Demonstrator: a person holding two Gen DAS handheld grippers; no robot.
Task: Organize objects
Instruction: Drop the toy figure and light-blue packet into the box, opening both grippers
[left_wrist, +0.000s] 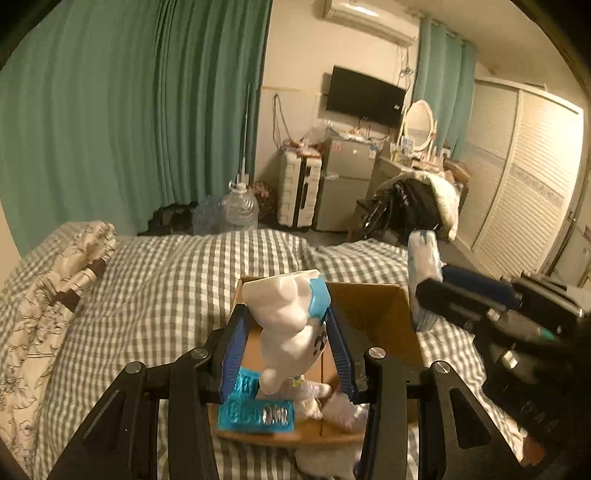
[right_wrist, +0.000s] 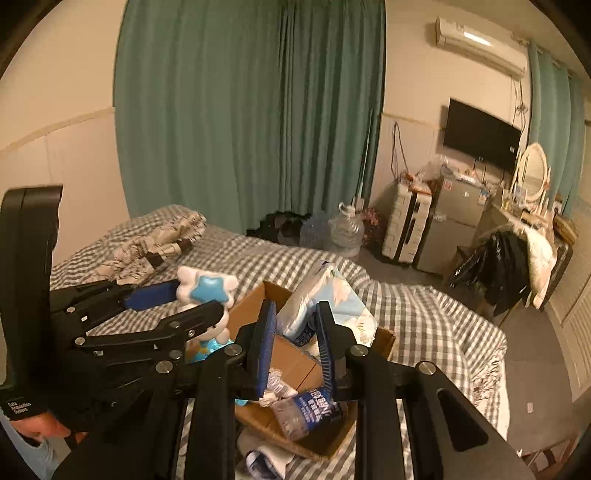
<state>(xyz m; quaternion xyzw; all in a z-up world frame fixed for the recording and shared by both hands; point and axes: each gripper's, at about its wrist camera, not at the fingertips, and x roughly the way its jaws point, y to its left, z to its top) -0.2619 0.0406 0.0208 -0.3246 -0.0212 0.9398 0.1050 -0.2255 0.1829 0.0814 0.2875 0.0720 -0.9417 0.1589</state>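
Toy figure: white and blue figurine, clamped between the pads of the left gripper, held above the cardboard box.
Tissue pack: soft pack pinched by the right gripper, over the box's far side.
Box contents: crushed water bottle and blue packet lie inside; flaps open, rim unobstructed.
Surface: checked bedspread, rumpled; patterned pillow near its left edge.
Room: green curtain, suitcase, small fridge beyond the bed.
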